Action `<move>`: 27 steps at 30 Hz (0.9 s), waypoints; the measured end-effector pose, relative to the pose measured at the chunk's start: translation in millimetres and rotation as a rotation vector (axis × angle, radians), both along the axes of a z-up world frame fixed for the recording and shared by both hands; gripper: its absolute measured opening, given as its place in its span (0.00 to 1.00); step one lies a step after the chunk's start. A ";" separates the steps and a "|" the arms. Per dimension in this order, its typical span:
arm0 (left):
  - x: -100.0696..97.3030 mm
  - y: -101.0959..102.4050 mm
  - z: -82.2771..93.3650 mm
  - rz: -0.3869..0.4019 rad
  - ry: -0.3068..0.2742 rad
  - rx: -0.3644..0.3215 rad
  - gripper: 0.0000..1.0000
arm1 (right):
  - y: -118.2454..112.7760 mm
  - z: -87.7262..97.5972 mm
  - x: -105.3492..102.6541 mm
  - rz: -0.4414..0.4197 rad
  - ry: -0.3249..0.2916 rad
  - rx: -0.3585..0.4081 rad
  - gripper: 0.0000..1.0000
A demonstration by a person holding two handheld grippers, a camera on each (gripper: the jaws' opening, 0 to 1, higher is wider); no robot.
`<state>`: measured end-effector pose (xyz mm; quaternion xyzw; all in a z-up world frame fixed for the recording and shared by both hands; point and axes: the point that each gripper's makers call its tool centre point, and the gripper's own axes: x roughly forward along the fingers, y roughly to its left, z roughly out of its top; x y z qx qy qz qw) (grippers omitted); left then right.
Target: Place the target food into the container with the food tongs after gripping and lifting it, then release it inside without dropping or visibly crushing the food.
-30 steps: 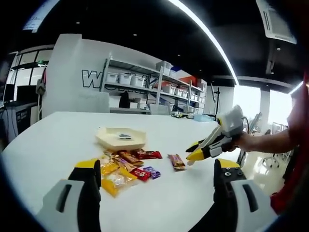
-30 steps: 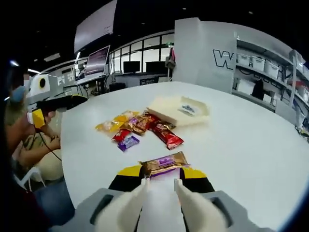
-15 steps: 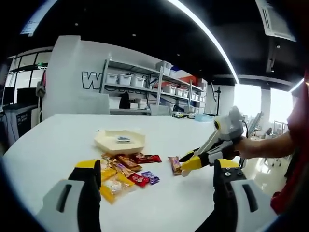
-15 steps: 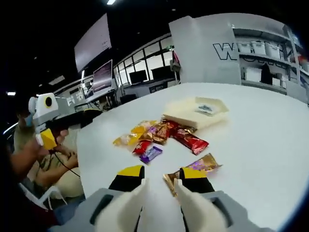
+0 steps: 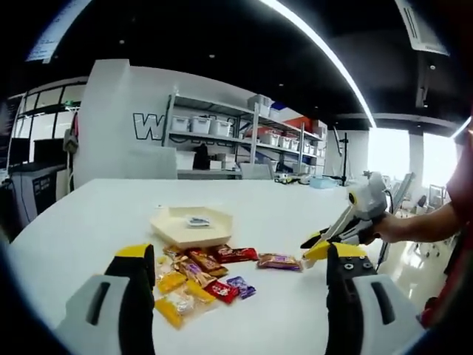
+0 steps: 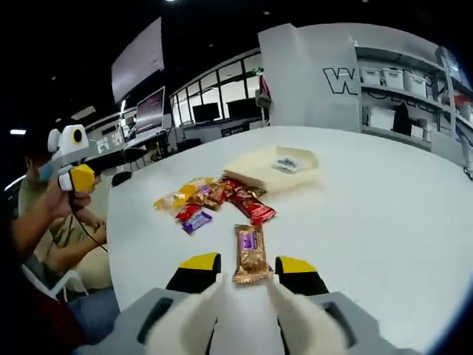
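In the right gripper view, the right gripper (image 6: pixel 244 275) is hovering with its yellow-tipped jaws apart, and the gold-and-purple snack bar (image 6: pixel 250 254) is lying on the white table (image 6: pixel 384 207) just ahead, its near end sitting in the gap between the tips. Its long axis is running straight away from the gripper, near to far, so the jaws are straddling its narrow width (I cannot tell whether they are touching the wrapper). The right gripper is clearly the nearer one. The left gripper (image 5: pixel 240 262) is hanging well back with its jaws wide apart and holding nothing. The cream tray (image 6: pixel 255 168) is lying farther off and slightly left, with the pile of other snacks (image 6: pixel 207 196) between and to the left; open tabletop is stretching to the right, and the table edge is curving close on the near left
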<state>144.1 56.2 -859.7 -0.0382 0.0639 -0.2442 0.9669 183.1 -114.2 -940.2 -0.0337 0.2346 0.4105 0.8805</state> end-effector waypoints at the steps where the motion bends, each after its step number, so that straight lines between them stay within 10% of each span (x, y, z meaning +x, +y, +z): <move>1: 0.7 -0.6 0.0 0.001 -0.001 0.000 0.95 | 2.9 4.5 -0.1 0.017 -0.002 0.019 0.24; 9: -1.6 1.2 -9.5 0.029 0.013 -0.009 0.95 | 31.4 17.5 19.4 0.096 -0.077 -0.008 0.25; 16: -5.7 18.8 -26.3 0.100 0.062 0.113 0.97 | 43.6 -10.9 36.8 0.135 -0.126 -0.153 0.26; 19: -6.2 27.8 -30.1 0.125 0.088 0.124 0.99 | 44.6 -23.2 36.7 0.127 -0.046 -0.126 0.26; 27: -9.2 51.0 -58.8 0.186 0.164 0.186 0.97 | 43.5 -16.0 34.9 0.112 -0.097 -0.107 0.20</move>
